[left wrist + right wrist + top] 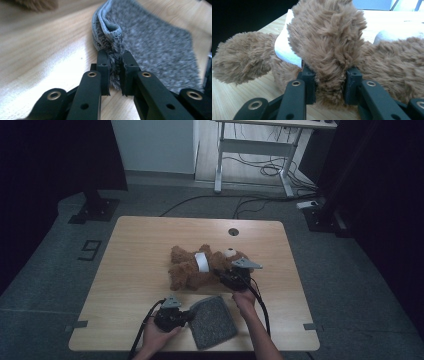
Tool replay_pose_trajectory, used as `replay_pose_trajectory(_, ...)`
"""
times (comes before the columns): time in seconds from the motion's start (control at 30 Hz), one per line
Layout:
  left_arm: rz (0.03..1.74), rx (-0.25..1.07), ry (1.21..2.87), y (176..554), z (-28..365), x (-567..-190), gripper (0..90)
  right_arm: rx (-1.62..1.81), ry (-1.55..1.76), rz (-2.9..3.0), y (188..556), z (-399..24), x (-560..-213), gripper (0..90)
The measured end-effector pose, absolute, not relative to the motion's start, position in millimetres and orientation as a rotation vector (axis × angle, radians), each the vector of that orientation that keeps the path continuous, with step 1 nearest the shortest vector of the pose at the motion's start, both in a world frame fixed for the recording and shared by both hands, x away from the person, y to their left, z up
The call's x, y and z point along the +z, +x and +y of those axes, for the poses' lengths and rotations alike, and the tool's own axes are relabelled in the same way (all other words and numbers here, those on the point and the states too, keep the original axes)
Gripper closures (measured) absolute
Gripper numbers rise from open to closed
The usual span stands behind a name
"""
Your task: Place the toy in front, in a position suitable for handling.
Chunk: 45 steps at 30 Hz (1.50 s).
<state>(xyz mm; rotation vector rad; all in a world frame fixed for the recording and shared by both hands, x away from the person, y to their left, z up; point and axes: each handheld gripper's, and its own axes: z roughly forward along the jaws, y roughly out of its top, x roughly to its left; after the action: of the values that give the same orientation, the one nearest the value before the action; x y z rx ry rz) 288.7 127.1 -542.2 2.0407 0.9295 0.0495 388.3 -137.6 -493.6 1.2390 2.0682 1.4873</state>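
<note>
My left gripper (115, 75) has clamped the grey cloth (150, 47) edge. My right gripper (329, 85) is pinching the teddy bear (327, 37) limb

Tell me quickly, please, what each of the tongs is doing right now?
Left tongs: closed on the grey cloth's edge.
Right tongs: closed on a limb of the teddy bear.

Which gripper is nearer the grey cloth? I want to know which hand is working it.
Left. The left gripper is shut on the grey cloth's edge; the right gripper grips the teddy bear farther back.
</note>
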Motion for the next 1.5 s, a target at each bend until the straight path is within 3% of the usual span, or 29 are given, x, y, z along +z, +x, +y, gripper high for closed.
replay_pose_trajectory(0.7,0.902,0.016,1.823,275,186,-500,80.4,1.614,1.17,2.11,368,-141,-505,69.8)
replay_pose_trajectory(1.27,0.914,0.016,1.8,268,193,-494,80.0,1.658,1.153,2.094,353,-153,-514,67.5)
replay_pose_trajectory(1.3,0.914,0.017,1.8,268,193,-493,80.0,1.658,1.15,2.096,353,-153,-514,65.9)
replay_pose_trajectory(1.4,0.913,0.019,1.798,269,193,-493,79.9,1.676,1.148,2.108,348,-152,-510,45.1)
replay_pose_trajectory(1.5,0.91,0.027,1.791,268,194,-490,80.0,1.658,1.145,2.046,337,-164,-501,35.9)
